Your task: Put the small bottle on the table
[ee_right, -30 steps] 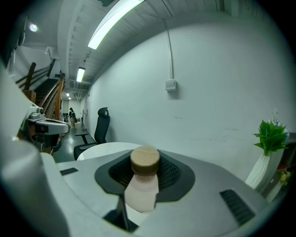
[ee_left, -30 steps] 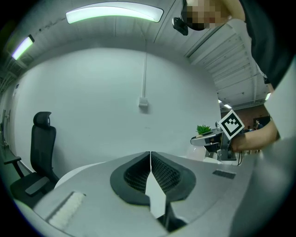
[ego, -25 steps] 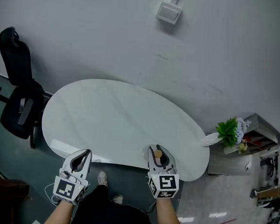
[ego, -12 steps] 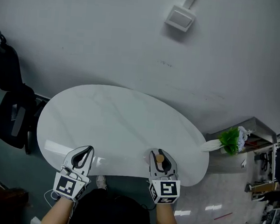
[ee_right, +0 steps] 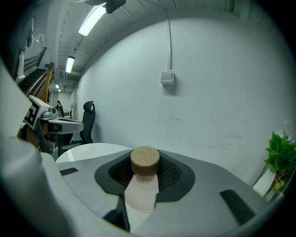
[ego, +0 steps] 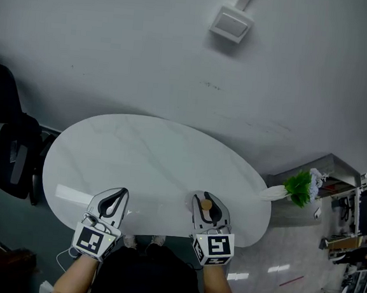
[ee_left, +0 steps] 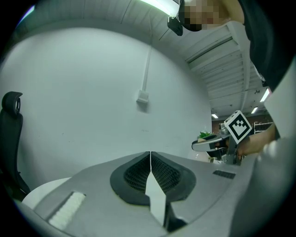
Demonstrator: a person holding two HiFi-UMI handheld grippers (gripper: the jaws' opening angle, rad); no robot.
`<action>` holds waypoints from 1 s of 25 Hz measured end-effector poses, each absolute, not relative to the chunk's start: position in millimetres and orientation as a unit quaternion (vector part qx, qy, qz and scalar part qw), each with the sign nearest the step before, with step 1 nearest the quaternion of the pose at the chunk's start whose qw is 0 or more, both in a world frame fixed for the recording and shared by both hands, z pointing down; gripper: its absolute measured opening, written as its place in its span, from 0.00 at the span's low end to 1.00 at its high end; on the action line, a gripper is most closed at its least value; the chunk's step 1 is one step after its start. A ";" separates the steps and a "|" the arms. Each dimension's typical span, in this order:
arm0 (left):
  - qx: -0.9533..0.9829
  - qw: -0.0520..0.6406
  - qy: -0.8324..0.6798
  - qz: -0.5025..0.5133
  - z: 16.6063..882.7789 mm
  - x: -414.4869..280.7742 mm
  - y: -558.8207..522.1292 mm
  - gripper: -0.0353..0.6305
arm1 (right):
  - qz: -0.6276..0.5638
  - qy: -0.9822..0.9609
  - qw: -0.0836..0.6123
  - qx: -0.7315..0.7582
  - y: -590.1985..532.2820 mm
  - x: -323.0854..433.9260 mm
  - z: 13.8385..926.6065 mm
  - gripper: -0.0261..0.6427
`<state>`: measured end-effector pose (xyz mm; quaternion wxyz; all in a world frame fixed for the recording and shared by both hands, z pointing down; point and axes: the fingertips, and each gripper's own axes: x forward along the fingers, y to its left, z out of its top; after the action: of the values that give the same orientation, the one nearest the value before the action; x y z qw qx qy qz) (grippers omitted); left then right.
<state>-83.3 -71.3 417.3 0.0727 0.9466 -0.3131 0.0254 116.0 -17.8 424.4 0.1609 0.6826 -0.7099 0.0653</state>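
Observation:
A small pale bottle (ee_right: pixel 141 185) with a round cork-coloured cap stands upright between the jaws of my right gripper (ee_right: pixel 144 178), which is shut on it. From the head view the bottle's cap (ego: pixel 206 204) shows between the right gripper's (ego: pixel 205 202) jaws, over the near edge of the white oval table (ego: pixel 150 165). My left gripper (ego: pixel 116 197) hovers at the table's near left edge. Its jaws meet with nothing between them in the left gripper view, where the left gripper (ee_left: pixel 150 159) faces the wall and the right gripper (ee_left: pixel 217 144) shows at the right.
A black office chair (ego: pixel 7 153) stands left of the table. A green plant (ego: pixel 300 185) sits on a low grey cabinet to the right. A white box (ego: pixel 230 24) hangs on the wall behind the table. The person's dark clothing fills the bottom edge.
Both grippers have moved forward over the table's near edge, the left one more. The bottle stays gripped in the right gripper. The head view has shifted a little.

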 end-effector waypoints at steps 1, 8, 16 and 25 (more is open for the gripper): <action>0.945 0.071 -0.317 0.027 417.2 -80.7 -73.1 0.07 | 0.066 -0.713 0.160 0.680 -20.1 118.3 425.4 0.20; 0.935 0.062 -0.347 0.038 412.8 -71.3 -76.7 0.07 | 0.068 -0.733 0.162 0.657 -39.8 134.3 437.2 0.20; 0.927 0.063 -0.367 0.048 417.1 -66.7 -65.4 0.07 | 0.069 -0.750 0.166 0.637 -57.0 136.8 455.9 0.20; 0.917 0.061 -0.389 0.061 418.1 -77.2 -51.5 0.07 | 0.058 -0.763 0.168 0.622 -82.3 138.7 464.1 0.20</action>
<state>-77.2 -51.5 418.1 0.0611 0.9171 -0.3893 0.0606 138.7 -82.3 464.1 0.1681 0.6219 -0.7626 0.0580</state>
